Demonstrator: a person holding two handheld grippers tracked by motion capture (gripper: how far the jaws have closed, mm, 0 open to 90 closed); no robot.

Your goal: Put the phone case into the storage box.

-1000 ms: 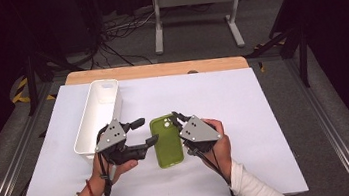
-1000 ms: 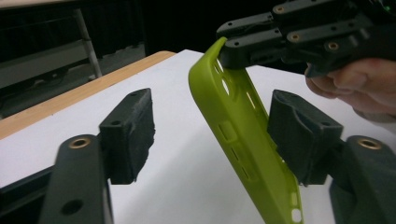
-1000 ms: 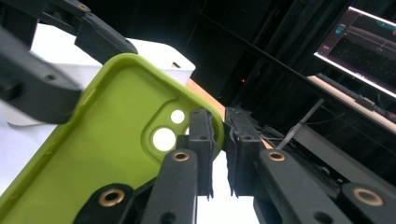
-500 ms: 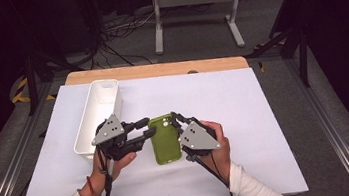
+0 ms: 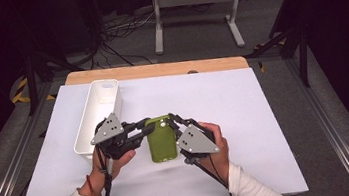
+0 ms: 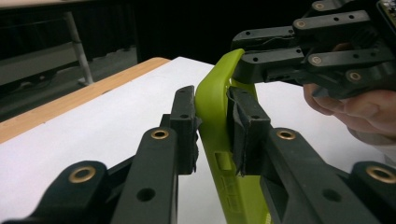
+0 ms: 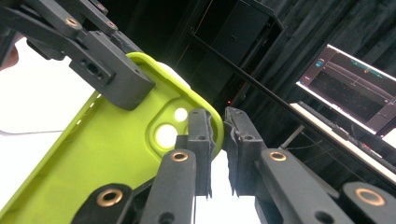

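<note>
A lime-green phone case (image 5: 161,139) lies lengthwise between my two hands on the white table (image 5: 244,104). My left gripper (image 5: 146,127) reaches in from the left. Its jaws have just been closing, and its pads now pinch the case's side wall (image 6: 215,100). My right gripper (image 5: 172,120) comes in from the right and is shut on the rim by the camera cut-out (image 7: 163,133). In the left gripper view, the right gripper (image 6: 261,60) clamps the far corner. In the right gripper view, the left gripper (image 7: 116,77) grips the opposite edge of the case (image 7: 107,158).
A long white bin (image 5: 99,115) stands on the table just left of my left hand. A wooden strip (image 5: 159,69) borders the table's far edge. Beyond it stand a metal stand (image 5: 194,12) and loose cables on the floor. A lit monitor (image 7: 350,88) sits off to one side.
My left gripper has shifted right to the case and its jaws have closed on the case's left edge. The right gripper has kept its grip and hardly moved.
</note>
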